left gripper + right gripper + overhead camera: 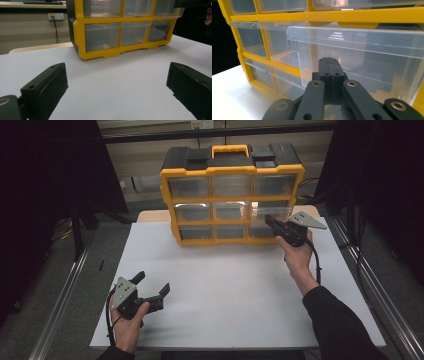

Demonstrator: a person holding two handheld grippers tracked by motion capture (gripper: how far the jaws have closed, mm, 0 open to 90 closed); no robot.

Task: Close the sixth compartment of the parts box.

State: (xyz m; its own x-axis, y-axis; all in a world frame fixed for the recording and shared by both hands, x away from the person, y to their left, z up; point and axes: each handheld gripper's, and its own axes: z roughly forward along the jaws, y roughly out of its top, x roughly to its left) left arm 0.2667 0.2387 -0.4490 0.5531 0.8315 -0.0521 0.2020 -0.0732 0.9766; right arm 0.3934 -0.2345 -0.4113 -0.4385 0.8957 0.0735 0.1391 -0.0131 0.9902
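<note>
A yellow and black drawer organizer with three rows of clear drawers stands at the back of the white table. Its middle-right drawer sticks out a little from the frame. My right gripper is shut, its tips against the front of that drawer. In the right gripper view the shut right gripper lies just below the protruding drawer's top lip, with nothing visible between the jaws. My left gripper rests open near the table's front left corner, far from the organizer.
A carry handle tops the organizer. Metal rails run along both sides of the table. Broad bare tabletop lies between the left gripper and the organizer.
</note>
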